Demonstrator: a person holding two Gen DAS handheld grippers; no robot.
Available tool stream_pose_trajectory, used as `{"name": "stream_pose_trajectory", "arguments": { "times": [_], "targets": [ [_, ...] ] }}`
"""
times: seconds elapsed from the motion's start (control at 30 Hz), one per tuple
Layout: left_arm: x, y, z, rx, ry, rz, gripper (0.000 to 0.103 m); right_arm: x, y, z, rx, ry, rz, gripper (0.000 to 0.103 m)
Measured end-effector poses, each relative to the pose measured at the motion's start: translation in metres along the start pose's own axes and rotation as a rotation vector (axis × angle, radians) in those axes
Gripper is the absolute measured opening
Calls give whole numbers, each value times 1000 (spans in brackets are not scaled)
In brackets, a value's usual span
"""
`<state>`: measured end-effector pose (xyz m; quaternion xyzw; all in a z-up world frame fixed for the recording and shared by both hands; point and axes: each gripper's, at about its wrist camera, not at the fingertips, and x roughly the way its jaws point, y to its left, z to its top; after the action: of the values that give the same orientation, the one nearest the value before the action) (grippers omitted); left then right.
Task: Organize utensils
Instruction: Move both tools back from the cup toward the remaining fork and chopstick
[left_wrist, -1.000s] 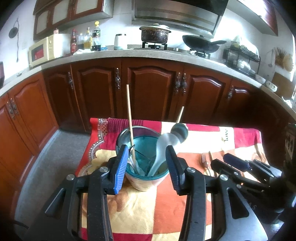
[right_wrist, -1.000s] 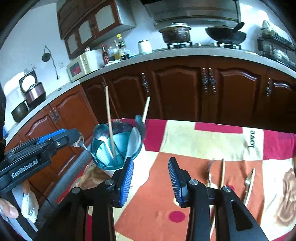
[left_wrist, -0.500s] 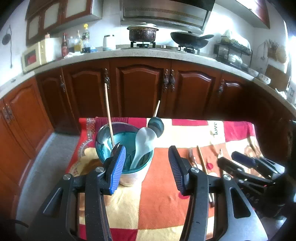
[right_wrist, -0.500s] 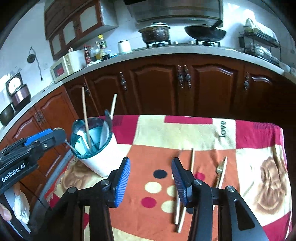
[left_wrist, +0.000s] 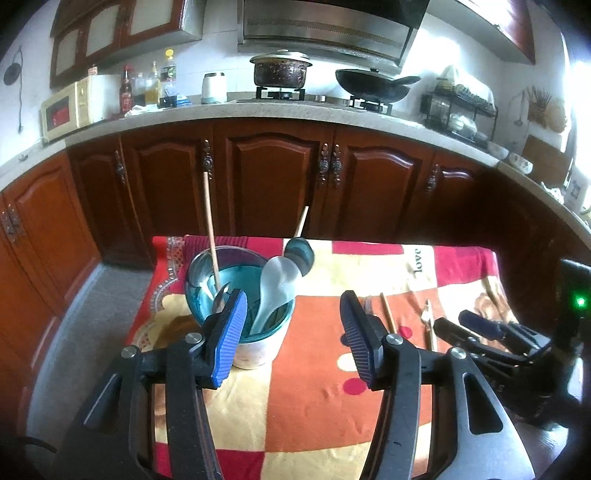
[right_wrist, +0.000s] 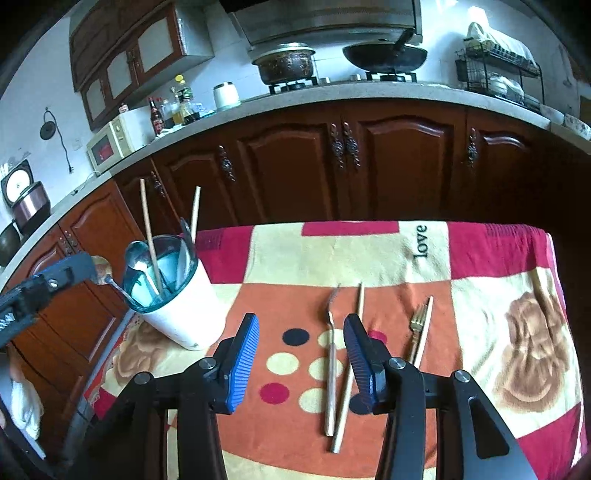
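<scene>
Left wrist view: the left gripper (left_wrist: 291, 338) stands wide with nothing between its jaws, having just been opening, and its left pad hides part of the cup (left_wrist: 255, 343). Spoons and chopsticks stand in the cup. The right gripper (right_wrist: 301, 356), half open and empty, covers part of a chopstick (right_wrist: 347, 373) beside what may be a fork (right_wrist: 330, 365). The cloth (right_wrist: 332, 254) reads "love".

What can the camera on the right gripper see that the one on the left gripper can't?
Only the right view shows the rice cooker on the far counter, and the metal spoon leaning over the holder's rim beside the left gripper.

Only the left view shows the right gripper's green light.

Both show the utensil holder with its chopsticks and spoons, the silver fork, the loose chopstick and the gold fork on the patterned cloth.
</scene>
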<state>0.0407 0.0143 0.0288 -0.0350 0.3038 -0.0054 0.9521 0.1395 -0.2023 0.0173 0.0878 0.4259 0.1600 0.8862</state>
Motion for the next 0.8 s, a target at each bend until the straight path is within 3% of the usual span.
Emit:
{"name": "stream_pose_trajectory", "arguments": {
  "times": [0.1,0.3,0.57,0.8],
  "targets": [
    [-3,-6,1,7,-5,-18,53,0,-8,-2,14,8,-12,53],
    [-2,-15,0,4,9,-85,53,-3,-21,-6,31,14,-42,54],
    [27,-41,-17,35,95,-180,53,7,-55,-19,80,61,-77,54],
    [52,-61,-24,53,153,-207,53,25,-84,-31,128,113,-91,54]
  ]
}}
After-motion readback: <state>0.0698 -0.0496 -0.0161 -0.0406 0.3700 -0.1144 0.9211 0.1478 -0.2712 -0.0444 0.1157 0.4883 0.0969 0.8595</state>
